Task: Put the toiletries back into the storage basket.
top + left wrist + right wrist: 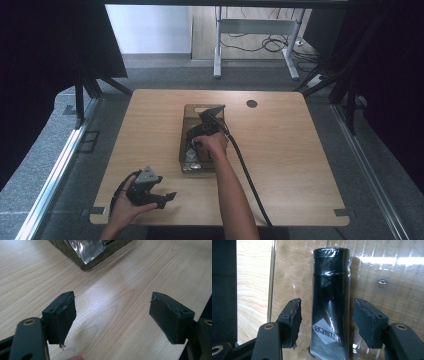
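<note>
**Black tube between spread jaws in the tray**

High view: right gripper [196,144] down inside the smoky clear tray [186,131] at mid-table; left gripper [165,198] resting near the front edge, well apart.

Left gripper view: jaws gaping over bare table [117,302], nothing between; tray corner beyond.

Right gripper view: wrapped black tube [331,305] lying in the tray, flanked by parted pads [365,320], clear gaps either side, not gripped.
</note>
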A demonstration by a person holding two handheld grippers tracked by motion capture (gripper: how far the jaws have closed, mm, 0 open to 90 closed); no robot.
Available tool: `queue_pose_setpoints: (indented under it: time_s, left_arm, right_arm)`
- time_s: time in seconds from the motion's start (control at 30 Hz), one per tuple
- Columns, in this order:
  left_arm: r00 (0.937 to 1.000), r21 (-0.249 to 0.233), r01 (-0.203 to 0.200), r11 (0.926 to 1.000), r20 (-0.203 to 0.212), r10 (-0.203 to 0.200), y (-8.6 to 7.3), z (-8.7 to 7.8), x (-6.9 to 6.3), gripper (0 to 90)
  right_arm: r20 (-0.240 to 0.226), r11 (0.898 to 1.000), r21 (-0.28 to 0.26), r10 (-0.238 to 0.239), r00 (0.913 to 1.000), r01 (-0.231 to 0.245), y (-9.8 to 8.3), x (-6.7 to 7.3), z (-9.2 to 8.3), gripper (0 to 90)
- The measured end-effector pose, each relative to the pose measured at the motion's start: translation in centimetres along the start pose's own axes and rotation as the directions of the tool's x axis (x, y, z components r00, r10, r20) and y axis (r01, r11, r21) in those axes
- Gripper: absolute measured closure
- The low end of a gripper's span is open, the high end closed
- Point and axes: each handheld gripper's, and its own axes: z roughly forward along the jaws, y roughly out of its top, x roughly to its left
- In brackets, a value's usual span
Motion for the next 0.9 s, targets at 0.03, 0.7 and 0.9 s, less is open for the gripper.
queue_pose_setpoints:
  time_s: [0.03, 0.7, 0.9]
  left_arm:
    - [1.0, 0.0, 0.0, 1.0, 0.0, 0.0, 0.0, 0.0, 0.0, 21.7]
    - [1.0, 0.004, 0.0, 1.0, -0.004, 0.0, 0.0, 0.1, 0.0, 21.7]
    - [0.9999, 0.009, 0.0, 1.0, -0.01, 0.0, -0.1, 0.0, 0.1, 21.7]
  right_arm:
    - [0.001, 1.0, -0.002, -0.002, 1.0, 0.002, 0.0, 0.0, -0.1, 40.5]
    - [0.029, 0.99, -0.077, -0.116, 0.9929, 0.118, -0.2, 0.4, -4.5, 42.2]
    - [0.031, 0.977, -0.115, -0.178, 0.9835, 0.18, -0.5, 0.2, -5.8, 41.6]
